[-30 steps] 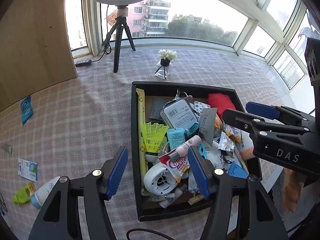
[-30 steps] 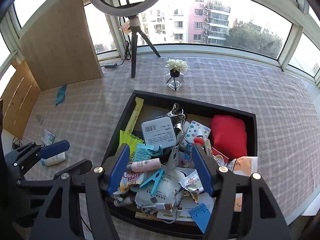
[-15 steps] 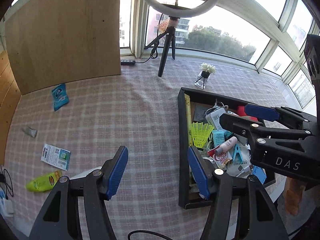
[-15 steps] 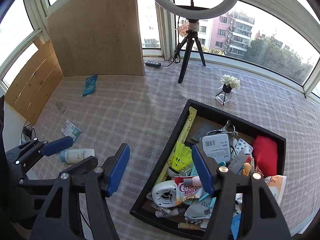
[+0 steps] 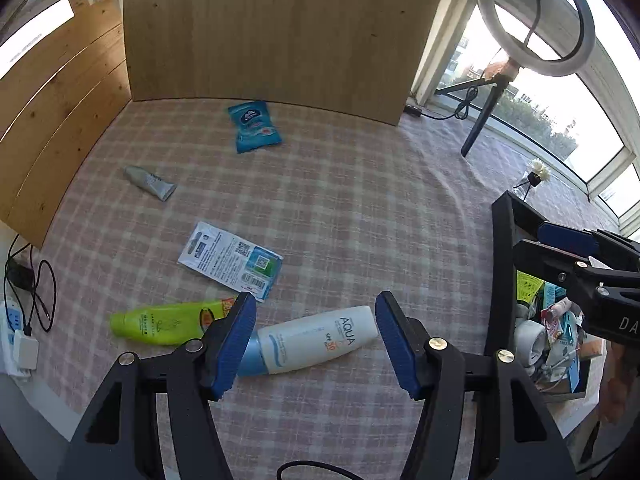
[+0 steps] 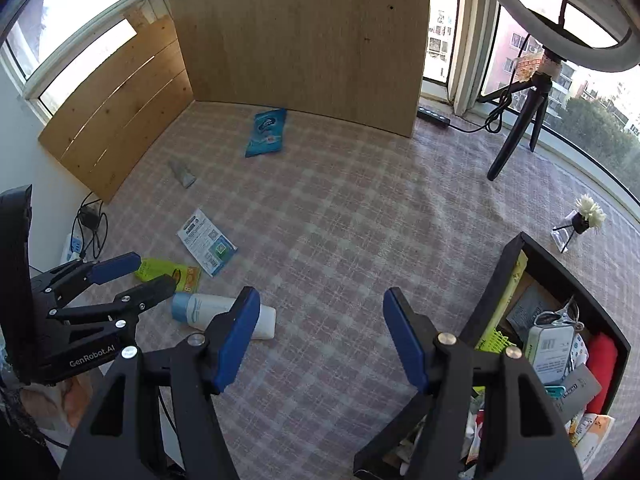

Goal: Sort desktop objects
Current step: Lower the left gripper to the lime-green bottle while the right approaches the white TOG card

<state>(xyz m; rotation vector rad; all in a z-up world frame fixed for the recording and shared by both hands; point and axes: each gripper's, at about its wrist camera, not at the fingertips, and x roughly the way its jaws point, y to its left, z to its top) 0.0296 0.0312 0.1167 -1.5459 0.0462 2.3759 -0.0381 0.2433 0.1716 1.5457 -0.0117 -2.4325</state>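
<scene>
A white sunscreen bottle (image 5: pixel 312 340) with a blue cap lies on the checked cloth, right in front of my open, empty left gripper (image 5: pixel 316 334); it also shows in the right wrist view (image 6: pixel 212 312). Beside it lie a green tube (image 5: pixel 164 322), a printed sachet (image 5: pixel 230 260), a small grey tube (image 5: pixel 150 182) and a blue packet (image 5: pixel 254 126). A black tray (image 6: pixel 496 284) crammed with several small items stands at the right. My right gripper (image 6: pixel 320 334) is open and empty over bare cloth left of the tray.
Wooden boards (image 5: pixel 260 28) wall off the back and left. A ring light on a tripod (image 6: pixel 520 120) and a small flower vase (image 6: pixel 580 220) stand at the back right. Cables and a power strip (image 5: pixel 20 320) lie off the cloth's left edge.
Both grippers have swung left, away from the tray. The loose items on the cloth came into view and the left gripper now sits just behind the sunscreen bottle. Both stay open.
</scene>
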